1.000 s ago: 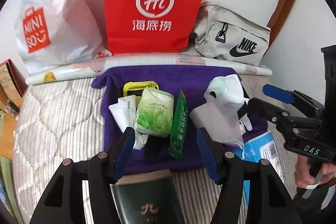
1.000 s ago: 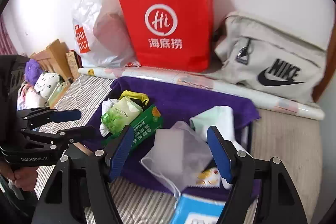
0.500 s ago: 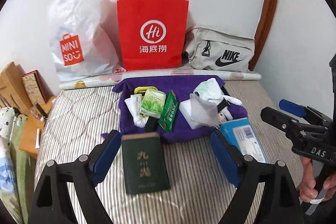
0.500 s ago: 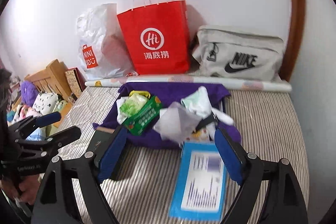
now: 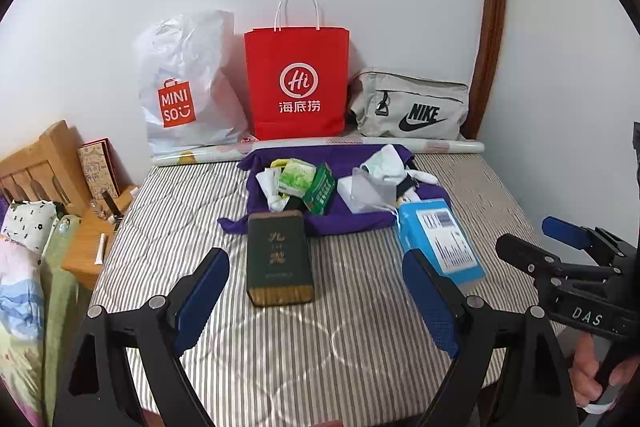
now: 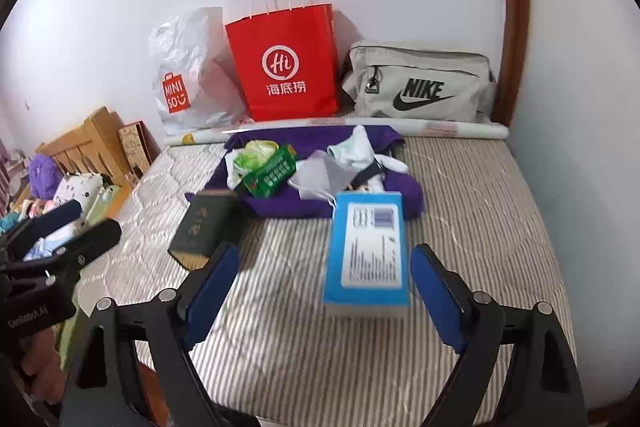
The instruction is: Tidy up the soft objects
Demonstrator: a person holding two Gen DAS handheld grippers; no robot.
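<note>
A purple towel (image 5: 352, 219) (image 6: 276, 205) lies on the striped mattress, carrying tissue packs (image 5: 296, 177) (image 6: 252, 159), a green packet (image 5: 320, 189) (image 6: 272, 175), a white mask (image 5: 366, 193) (image 6: 320, 173) and a pale cloth (image 5: 384, 163) (image 6: 356, 147). A dark green box (image 5: 279, 263) (image 6: 202, 225) and a blue box (image 5: 440, 243) (image 6: 368, 251) lie in front of it. My left gripper (image 5: 316, 295) is open and empty near the green box. My right gripper (image 6: 324, 291) is open and empty, with the blue box between its fingers' line of sight.
A white MINISO bag (image 5: 184, 95), a red paper bag (image 5: 296, 83) and a grey Nike bag (image 5: 412, 105) stand against the wall behind a paper roll (image 5: 320, 149). A wooden nightstand (image 5: 88, 243) and bedding (image 5: 24, 267) are at left.
Both grippers have pulled back and risen away from the towel. The objects now look smaller and farther, and more of the mattress and wall shows. Both stay open and empty.
</note>
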